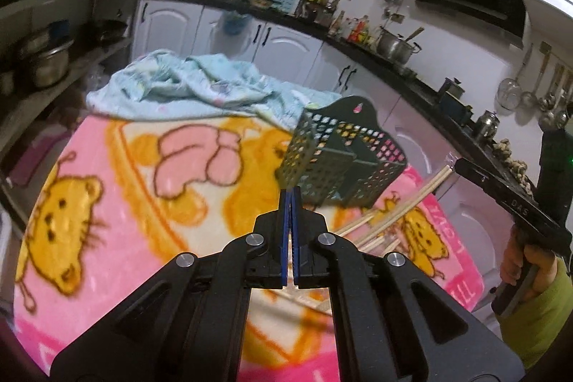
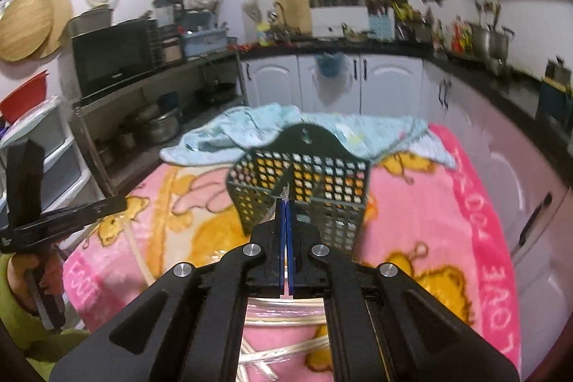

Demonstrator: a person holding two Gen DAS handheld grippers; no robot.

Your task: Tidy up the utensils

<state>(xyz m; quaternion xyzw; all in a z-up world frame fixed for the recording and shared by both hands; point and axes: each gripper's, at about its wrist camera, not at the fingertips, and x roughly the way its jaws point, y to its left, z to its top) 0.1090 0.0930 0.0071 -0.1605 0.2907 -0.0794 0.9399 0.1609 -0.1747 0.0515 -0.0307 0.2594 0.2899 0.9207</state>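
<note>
A dark green perforated utensil basket (image 1: 340, 156) stands on a pink cartoon blanket (image 1: 125, 185); it also shows in the right wrist view (image 2: 304, 185). Pale wooden chopsticks (image 1: 397, 213) lie on the blanket to its right, and under my right gripper (image 2: 272, 353). My left gripper (image 1: 290, 194) is shut, its tips at the basket's near corner; whether it pinches the wall is unclear. My right gripper (image 2: 285, 203) is shut at the basket's near wall, with a thin clear plastic scrap at its tips.
A crumpled light blue cloth (image 1: 200, 88) lies at the blanket's far end. White cabinets (image 1: 286, 49) and a black counter with pots and bottles (image 1: 394, 49) ring the table. A shelf with a microwave (image 2: 111, 56) stands to the left.
</note>
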